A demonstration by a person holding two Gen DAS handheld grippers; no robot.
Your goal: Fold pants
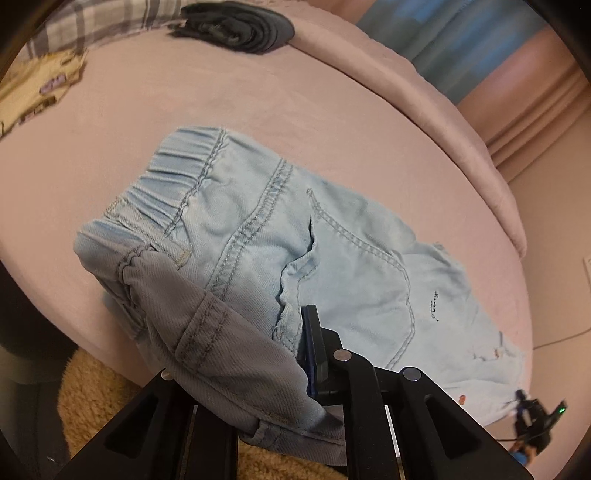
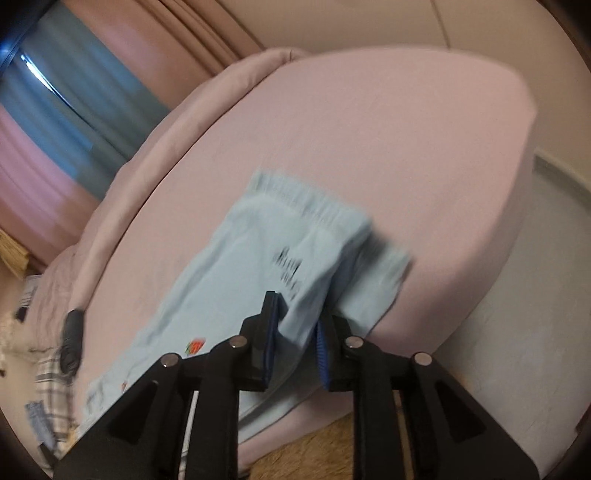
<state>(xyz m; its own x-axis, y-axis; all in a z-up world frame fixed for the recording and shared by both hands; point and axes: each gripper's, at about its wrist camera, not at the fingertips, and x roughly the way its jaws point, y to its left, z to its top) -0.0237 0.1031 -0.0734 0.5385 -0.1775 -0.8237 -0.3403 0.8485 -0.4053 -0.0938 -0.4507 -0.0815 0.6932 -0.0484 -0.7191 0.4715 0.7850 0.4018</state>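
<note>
- A bed covered in a smooth pale pink sheet (image 1: 258, 110) fills the room's middle, its rolled pink duvet (image 1: 424, 85) pushed along the far edge.
- Pink curtains (image 2: 33, 162) hang beside a blue-lit window (image 2: 85, 122), and a tan shaggy rug (image 1: 92, 398) lies on the floor at the bed's near side.
- A folded dark grey garment (image 1: 236, 29) sits on the sheet well away from the work, near a plaid cloth (image 1: 96, 26) and a yellowish printed fabric (image 1: 37, 88).
- The light blue denim pants (image 1: 295, 236) lie on the sheet close to its near edge, elastic waistband gathered, back pocket with double stitching facing up, small red marks near the hem.
- One part of the waist end is lifted and doubled over, showing the greyer inner side.
- The left gripper (image 1: 258, 373) is clamped on that lifted fold, one finger hidden under the cloth.
- The right gripper (image 2: 297, 332), seen through a blurred view, pinches a ridge of the pants (image 2: 266, 266) between its blue-padded fingers (image 2: 271, 332), near dark lettering on the fabric.
</note>
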